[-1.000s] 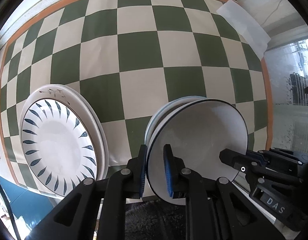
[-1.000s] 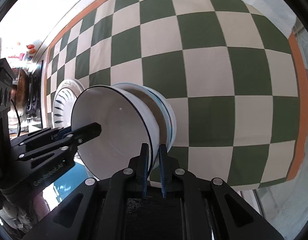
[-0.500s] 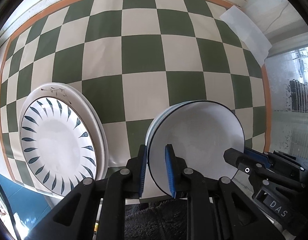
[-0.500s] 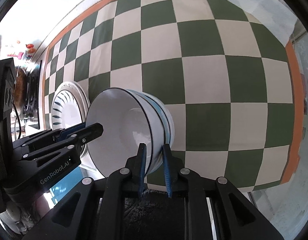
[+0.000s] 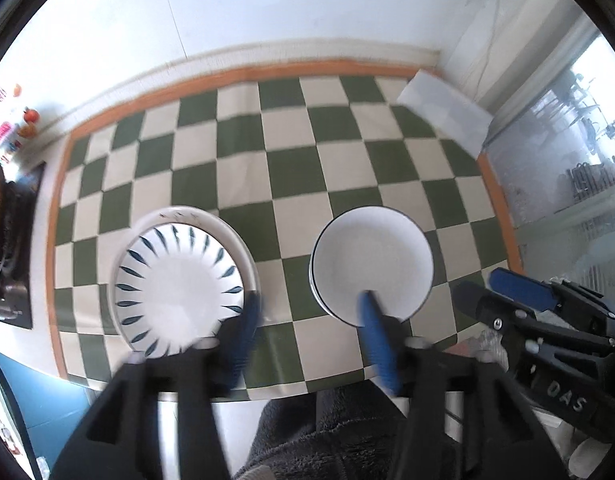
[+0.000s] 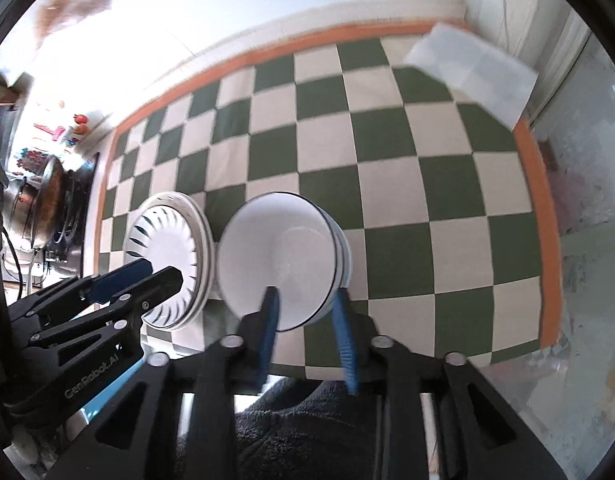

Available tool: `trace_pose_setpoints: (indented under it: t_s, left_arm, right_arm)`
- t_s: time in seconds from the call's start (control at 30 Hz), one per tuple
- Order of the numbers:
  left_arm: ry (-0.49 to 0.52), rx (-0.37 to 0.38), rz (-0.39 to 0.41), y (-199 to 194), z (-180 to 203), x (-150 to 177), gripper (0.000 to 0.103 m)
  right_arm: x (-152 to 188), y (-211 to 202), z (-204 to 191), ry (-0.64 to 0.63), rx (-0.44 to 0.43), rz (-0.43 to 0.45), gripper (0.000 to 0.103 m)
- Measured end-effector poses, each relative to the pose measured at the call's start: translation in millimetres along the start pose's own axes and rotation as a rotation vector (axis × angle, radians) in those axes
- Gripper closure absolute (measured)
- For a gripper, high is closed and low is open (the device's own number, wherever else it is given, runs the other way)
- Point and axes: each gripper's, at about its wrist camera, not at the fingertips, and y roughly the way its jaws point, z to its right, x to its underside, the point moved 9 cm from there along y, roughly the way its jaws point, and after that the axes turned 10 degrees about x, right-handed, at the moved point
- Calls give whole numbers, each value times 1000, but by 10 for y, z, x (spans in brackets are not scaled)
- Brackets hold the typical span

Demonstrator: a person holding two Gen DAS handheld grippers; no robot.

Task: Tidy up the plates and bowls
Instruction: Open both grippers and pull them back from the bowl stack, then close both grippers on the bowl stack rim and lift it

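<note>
A white bowl with a dark rim (image 5: 371,264) sits nested on top of a stack of bowls on the green-and-cream checked cloth; it also shows in the right wrist view (image 6: 279,264). To its left lies a stack of plates, the top one with a blue leaf pattern (image 5: 179,284), also seen in the right wrist view (image 6: 167,264). My left gripper (image 5: 309,312) is open, pulled back above the table's near edge between plates and bowls. My right gripper (image 6: 305,302) is open, its fingers astride the bowl stack's near rim without touching. Both hold nothing.
The checked cloth (image 5: 291,168) has an orange border and ends at a white wall. A folded white sheet (image 5: 443,112) lies at the far right corner. A grey towel (image 5: 339,432) lies under the grippers at the near edge. Kitchen items stand at far left (image 6: 47,200).
Both grippers let go of the white bowl, which now rests on the bowl stack. Both opened and drew back and up, so more of the table and wall shows.
</note>
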Motion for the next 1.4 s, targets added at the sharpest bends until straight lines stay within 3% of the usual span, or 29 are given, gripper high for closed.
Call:
trace_pose_setpoints:
  t_s: [0.03, 0.13, 0.2, 0.67, 0.83, 1.13, 1.3, 1.4]
  left_arm:
    - [5, -13, 18, -73, -23, 8, 31]
    - [3, -14, 67, -260, -69, 41, 14]
    - [-8, 0, 82, -342, -83, 80, 9]
    - [29, 6, 227, -1032, 115, 326, 7]
    - [26, 22, 244, -1090, 160, 288, 7]
    - [3, 26, 178, -717, 107, 135, 7]
    - [-60, 183, 94, -257, 77, -62, 7]
    - [-126, 239, 33, 105, -6, -198, 8]
  right_arm:
    - [27, -83, -19, 0, 0, 21, 45]
    - [112, -354, -29, 6, 12, 80, 26]
    - [168, -514, 0, 14, 29, 115, 16]
    - [528, -1360, 146, 34, 95, 315, 4]
    - [580, -1441, 215, 58, 75, 325, 4]
    - [405, -1150, 315, 84, 61, 278, 3]
    - [186, -721, 350, 114, 2, 206, 3]
    - [62, -371, 345, 139, -65, 142, 3]
